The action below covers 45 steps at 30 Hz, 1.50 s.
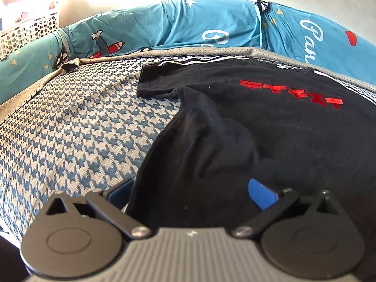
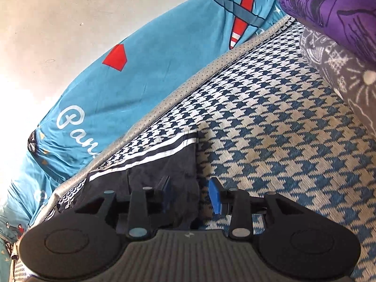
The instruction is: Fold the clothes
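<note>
1. Support surface: bed covered by a blue-and-cream houndstooth mat [image 1: 77, 127] with a grey dotted border.
2. Black T-shirt [image 1: 270, 127] with red print lies flat on the mat, one sleeve spread toward the far edge.
3. Teal patterned quilt [image 1: 188, 23] is bunched along the far border.
4. Purple pillow [image 2: 333, 7] and grey patterned cloth [image 2: 340, 70] sit at one end.

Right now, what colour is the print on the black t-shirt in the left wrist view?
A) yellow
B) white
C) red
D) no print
C: the black t-shirt, lying flat on the houndstooth bed cover, carries a row of red print across its chest.
</note>
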Each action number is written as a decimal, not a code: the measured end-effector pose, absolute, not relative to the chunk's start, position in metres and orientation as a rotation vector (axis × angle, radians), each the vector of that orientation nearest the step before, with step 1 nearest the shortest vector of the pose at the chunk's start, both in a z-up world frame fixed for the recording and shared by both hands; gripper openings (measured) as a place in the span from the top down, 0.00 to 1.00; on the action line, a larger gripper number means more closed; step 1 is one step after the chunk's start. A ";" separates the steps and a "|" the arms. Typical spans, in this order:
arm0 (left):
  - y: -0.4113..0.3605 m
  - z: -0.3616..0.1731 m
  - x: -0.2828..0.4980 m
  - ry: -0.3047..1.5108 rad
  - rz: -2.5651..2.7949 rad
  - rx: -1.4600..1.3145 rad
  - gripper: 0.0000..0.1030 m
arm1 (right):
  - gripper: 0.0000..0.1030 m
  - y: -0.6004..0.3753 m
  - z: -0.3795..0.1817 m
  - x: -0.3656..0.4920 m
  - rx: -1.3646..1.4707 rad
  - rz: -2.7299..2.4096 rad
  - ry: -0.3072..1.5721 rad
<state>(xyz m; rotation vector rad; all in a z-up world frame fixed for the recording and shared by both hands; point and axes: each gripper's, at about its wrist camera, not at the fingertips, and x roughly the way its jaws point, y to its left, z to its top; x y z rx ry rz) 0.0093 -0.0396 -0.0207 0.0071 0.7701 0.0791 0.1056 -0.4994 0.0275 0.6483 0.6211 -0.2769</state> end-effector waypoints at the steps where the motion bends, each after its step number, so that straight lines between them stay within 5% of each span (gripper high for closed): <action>1: -0.041 -0.021 0.011 0.771 0.076 0.005 0.00 | 0.65 -0.500 0.026 0.108 0.637 -0.273 0.618; 17: -0.048 -0.027 0.023 0.796 0.063 0.006 0.00 | 0.62 -0.494 0.005 0.155 0.500 -0.270 0.620; 21: -0.048 -0.027 0.024 0.799 0.061 0.006 0.00 | 0.88 -0.488 0.004 0.163 0.401 -0.290 0.631; 24: -0.048 -0.027 0.025 0.803 0.061 0.003 0.00 | 0.95 -0.488 0.003 0.166 0.385 -0.290 0.621; 38: -0.050 -0.028 0.028 0.810 0.054 0.012 0.00 | 0.98 -0.487 0.002 0.185 0.371 -0.493 0.556; 45: -0.046 -0.025 0.029 0.814 0.082 0.008 0.00 | 0.92 -0.488 0.016 0.169 0.409 -0.501 0.552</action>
